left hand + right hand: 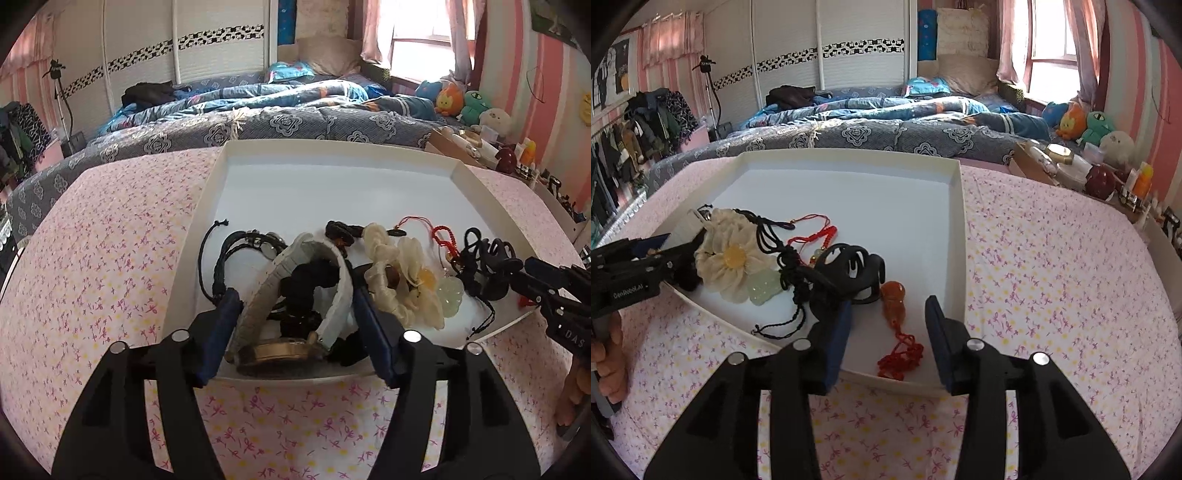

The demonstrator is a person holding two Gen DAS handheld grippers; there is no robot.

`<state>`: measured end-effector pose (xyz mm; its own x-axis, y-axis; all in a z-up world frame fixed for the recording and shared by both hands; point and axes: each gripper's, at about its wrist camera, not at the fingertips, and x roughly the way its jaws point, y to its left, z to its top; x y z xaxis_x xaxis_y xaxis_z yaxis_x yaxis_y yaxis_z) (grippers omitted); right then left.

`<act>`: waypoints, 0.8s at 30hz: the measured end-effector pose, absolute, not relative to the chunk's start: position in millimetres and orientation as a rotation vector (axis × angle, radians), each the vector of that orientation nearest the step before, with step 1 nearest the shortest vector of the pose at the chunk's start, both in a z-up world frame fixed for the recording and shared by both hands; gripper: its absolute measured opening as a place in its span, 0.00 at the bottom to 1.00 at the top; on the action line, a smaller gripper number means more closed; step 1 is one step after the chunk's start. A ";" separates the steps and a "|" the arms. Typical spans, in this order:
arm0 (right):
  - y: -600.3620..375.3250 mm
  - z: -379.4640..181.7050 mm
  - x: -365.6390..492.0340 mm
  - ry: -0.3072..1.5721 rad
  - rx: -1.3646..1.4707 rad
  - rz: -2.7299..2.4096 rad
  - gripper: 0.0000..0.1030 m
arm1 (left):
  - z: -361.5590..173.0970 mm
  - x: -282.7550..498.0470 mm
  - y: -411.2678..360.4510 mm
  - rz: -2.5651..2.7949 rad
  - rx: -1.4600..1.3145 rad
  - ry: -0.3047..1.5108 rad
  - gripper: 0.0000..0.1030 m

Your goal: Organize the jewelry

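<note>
A white tray on a pink floral tablecloth holds a pile of jewelry. My left gripper is shut on a white-strapped watch with a gold case, over the tray's near edge. Beside it lie black cord bracelets, a cream flower scrunchie, a pale jade pendant and a black claw clip. My right gripper is open over the tray's near corner, its fingers either side of an orange gourd pendant with a red tassel. The claw clip touches its left finger.
A bed with a grey-blue quilt runs behind the table. A shelf with bottles, a box and plush toys stands at the right. The tray's far half is bare white. Tablecloth stretches to the right of the tray.
</note>
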<state>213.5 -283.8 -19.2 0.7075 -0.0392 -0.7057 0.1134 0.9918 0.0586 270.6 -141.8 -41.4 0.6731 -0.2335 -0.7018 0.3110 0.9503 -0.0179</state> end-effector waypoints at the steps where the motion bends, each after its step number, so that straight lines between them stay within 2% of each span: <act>1: -284.1 -18.9 213.1 0.780 0.100 -0.085 0.40 | -40.1 269.2 -142.5 -0.311 0.110 0.769 0.67; 3: -284.4 -18.0 212.8 0.777 0.097 -0.088 0.40 | -37.7 265.8 -143.9 -0.318 0.116 0.751 0.73; 9: -292.7 -13.8 207.3 0.751 0.140 -0.087 0.46 | -32.1 259.9 -139.5 -0.337 0.095 0.716 0.80; 16: -303.6 -4.4 201.4 0.716 0.183 -0.097 0.49 | -26.9 249.3 -135.8 -0.351 0.096 0.700 0.81; 24: -322.8 8.3 190.8 0.675 0.217 -0.140 0.54 | 8.8 243.3 -101.4 -0.299 0.011 0.610 0.85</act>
<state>190.8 -322.8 8.3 0.7725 -0.0582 -0.6323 0.1984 0.9681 0.1533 243.3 -101.4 8.8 0.7783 -0.2729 -0.5655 0.2794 0.9571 -0.0773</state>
